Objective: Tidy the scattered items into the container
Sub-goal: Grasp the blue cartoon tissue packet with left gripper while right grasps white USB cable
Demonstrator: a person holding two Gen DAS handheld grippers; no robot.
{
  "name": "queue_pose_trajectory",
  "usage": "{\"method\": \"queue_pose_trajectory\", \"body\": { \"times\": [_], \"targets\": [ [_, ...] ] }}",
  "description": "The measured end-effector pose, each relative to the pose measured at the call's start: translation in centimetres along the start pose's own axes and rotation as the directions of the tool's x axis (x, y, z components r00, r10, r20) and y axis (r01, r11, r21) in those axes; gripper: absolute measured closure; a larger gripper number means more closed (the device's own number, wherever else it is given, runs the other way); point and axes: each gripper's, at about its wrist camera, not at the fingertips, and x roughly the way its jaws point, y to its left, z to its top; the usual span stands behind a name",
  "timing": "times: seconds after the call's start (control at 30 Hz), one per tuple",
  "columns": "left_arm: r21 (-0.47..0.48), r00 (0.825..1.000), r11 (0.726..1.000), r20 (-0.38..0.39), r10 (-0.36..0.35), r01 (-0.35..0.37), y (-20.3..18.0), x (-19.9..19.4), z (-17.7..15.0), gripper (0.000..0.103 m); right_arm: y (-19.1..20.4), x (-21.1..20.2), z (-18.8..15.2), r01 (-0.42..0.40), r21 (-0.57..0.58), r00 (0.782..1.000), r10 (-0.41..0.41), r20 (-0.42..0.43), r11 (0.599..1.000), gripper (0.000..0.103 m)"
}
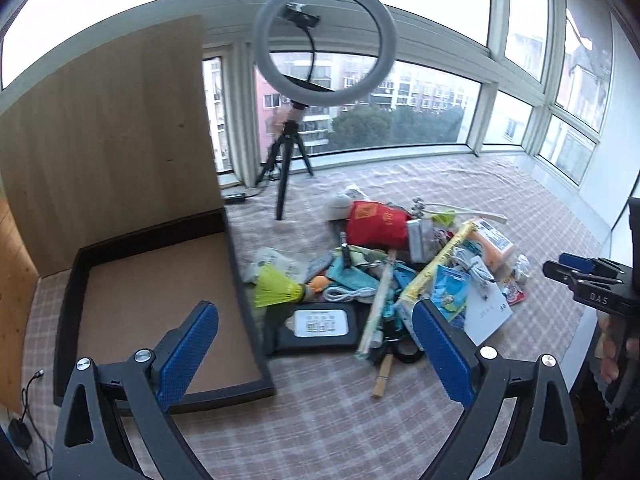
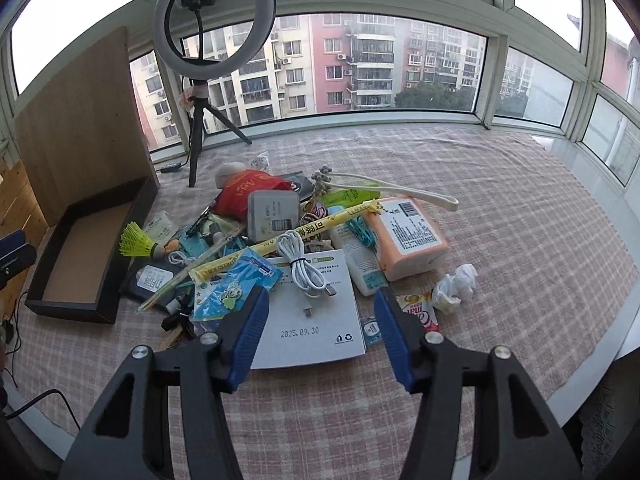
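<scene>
A jumbled pile lies on the checked cloth: a yellow shuttlecock (image 1: 276, 286) (image 2: 138, 242), a red pouch (image 1: 374, 222) (image 2: 248, 190), an orange tissue pack (image 2: 408, 236), a white cable (image 2: 300, 264), a black power bank (image 1: 320, 326) and a crumpled paper (image 2: 456, 284). The dark shallow container (image 1: 248, 312) (image 2: 72, 307) sits left of the pile, with nothing visible inside. My left gripper (image 1: 316, 344) is open, hovering over the container's right wall and the pile's near edge. My right gripper (image 2: 322, 332) hangs open above a flat white packet (image 2: 312, 340), its pads clear of it; it also shows at the right edge (image 1: 580, 276).
A ring light on a tripod (image 1: 326, 40) (image 2: 214, 20) stands behind the pile. A wooden board (image 1: 108, 140) (image 2: 80, 128) leans upright behind the container. Black cables (image 1: 28, 392) trail at the left. Windows wrap the far side; a white ledge (image 2: 624, 344) borders the cloth on the right.
</scene>
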Motion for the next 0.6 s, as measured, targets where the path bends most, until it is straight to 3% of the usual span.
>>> {"method": "queue_pose_trajectory", "body": {
  "times": [0.2,0.37,0.43,0.6],
  "targets": [
    [0.064,0.99,0.992,-0.103,-0.099,0.106,-5.5,5.1,0.2,0.011,-0.7,2.8,0.8,-0.028,-0.06,0.999,0.025,-0.035,0.998,0.049],
    [0.093,0.979,0.987,-0.167,-0.113,0.13,-8.6,8.6,-0.1,0.017,0.0,5.6,1.1,-0.035,-0.126,0.997,0.026,-0.075,0.991,0.049],
    [0.112,0.973,0.983,-0.197,-0.123,0.147,-9.9,9.8,-0.3,0.029,0.2,6.9,1.1,-0.041,-0.144,0.995,0.027,-0.097,0.989,0.048],
    [0.156,0.953,0.971,-0.27,-0.135,0.182,-12.1,12.6,-0.9,0.032,0.3,9.5,1.6,-0.076,-0.183,0.989,0.05,-0.14,0.98,0.048]
  ]
}}
